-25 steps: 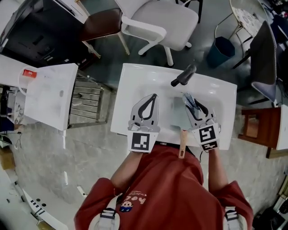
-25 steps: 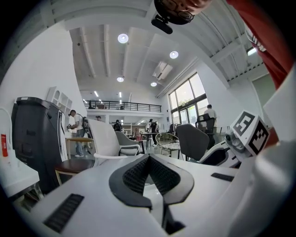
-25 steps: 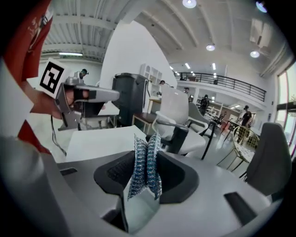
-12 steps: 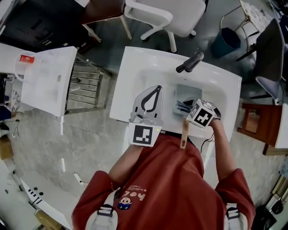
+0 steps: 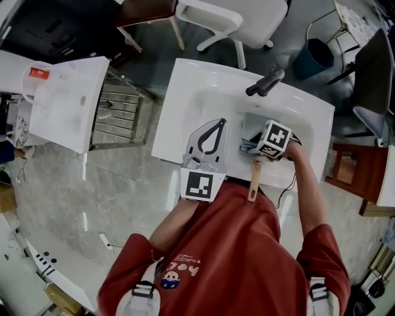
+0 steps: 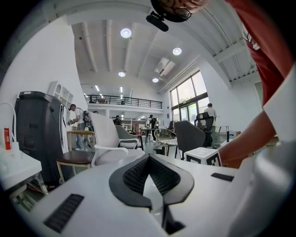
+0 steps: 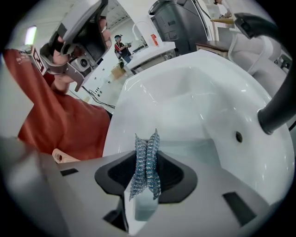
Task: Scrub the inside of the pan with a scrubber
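Observation:
A grey pan (image 5: 252, 126) lies in the white sink (image 5: 185, 99), its wooden handle (image 5: 253, 181) sticking out over the front rim toward the person. My right gripper (image 5: 252, 147) is turned sideways low over the pan, shut on a blue-silver mesh scrubber (image 5: 245, 145). In the right gripper view the scrubber (image 7: 145, 162) stands pinched between the jaws, above the pale pan bottom (image 7: 199, 148). My left gripper (image 5: 216, 123) hovers over the sink's left part, shut and empty. In its own view the left gripper (image 6: 149, 159) points out at the room.
A black faucet (image 5: 265, 81) stands at the sink's back edge and shows large at the right gripper view's right (image 7: 277, 109). A white office chair (image 5: 234, 18) is behind the sink. A white table (image 5: 68, 102) stands to the left, a wooden stool (image 5: 349, 176) to the right.
My right gripper has swung round to lie sideways and moved down and left into the pan with the scrubber. The left gripper has kept its place.

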{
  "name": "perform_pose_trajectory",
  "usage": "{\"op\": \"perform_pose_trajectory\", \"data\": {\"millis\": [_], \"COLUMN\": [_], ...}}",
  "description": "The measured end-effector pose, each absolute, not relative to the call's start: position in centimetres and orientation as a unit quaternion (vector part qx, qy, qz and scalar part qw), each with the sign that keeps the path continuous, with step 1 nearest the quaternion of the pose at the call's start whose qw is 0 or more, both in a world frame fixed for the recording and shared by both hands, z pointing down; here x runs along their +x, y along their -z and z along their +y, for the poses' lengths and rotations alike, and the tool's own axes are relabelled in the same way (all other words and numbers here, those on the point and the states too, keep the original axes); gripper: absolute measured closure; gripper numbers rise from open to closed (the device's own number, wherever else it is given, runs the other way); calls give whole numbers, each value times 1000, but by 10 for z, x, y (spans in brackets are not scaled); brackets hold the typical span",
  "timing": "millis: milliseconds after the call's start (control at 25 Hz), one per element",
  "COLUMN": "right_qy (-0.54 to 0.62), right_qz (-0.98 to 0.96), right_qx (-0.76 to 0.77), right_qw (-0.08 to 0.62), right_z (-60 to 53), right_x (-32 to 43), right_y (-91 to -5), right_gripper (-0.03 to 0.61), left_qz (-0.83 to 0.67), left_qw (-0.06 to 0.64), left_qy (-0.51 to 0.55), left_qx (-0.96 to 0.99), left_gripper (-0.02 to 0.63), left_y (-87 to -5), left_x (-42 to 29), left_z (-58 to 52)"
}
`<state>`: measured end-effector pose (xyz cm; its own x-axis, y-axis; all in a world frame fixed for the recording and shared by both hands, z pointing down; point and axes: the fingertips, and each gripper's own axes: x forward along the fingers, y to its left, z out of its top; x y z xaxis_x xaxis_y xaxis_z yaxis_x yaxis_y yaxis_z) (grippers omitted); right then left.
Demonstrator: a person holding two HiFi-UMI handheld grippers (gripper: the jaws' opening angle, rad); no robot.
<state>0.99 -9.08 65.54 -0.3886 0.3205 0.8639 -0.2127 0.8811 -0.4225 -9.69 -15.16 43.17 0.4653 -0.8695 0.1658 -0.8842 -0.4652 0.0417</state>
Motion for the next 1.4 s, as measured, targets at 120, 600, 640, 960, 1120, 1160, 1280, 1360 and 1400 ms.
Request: {"op": "perform_pose_trajectory", "data": {"millis": [120, 600, 640, 960, 1120, 1160, 1280, 1360, 1400], "right_qy": [-269, -287, -285, -250, -198, -186, -157, -140, -136], "right_qz": [-790, -792, -794, -811, -816, -816, -815, -818, -820], "right_qx": [-58, -84, -83, -47, -15, -7, 26, 43, 48], "right_qw": [547, 532, 530, 527, 543, 547, 557, 557, 553], "right_z": [-89, -84, -84, -92, -106, -110, -125, -133, -135], "right_x": [9, 1, 0, 0, 3, 3, 6, 5, 2], "right_y": [-663, -672, -671, -675, -683, -686, -694, -698, -701], "right_gripper": [436, 440, 440, 440, 440, 440, 440, 440, 440], "left_qz": [-512, -502, -502, -500, -500, -501, -502, -503, -503], "left_qw": [59, 59, 60, 59, 64, 65, 68, 69, 68], "left_qy": [-64, -69, -70, -74, -74, -75, -81, -84, -85], "left_qx": [855, 860, 860, 861, 860, 860, 858, 857, 857], "left_gripper": [603, 603, 603, 603, 603, 603, 603, 603, 603], "left_y": [-433, -437, -437, -443, -445, -446, -447, -448, -448], "left_x": [-96, -88, -88, -87, -86, -87, -89, -91, -91], "left_z": [-151, -151, -151, -154, -153, -153, -152, -153, -153]}}
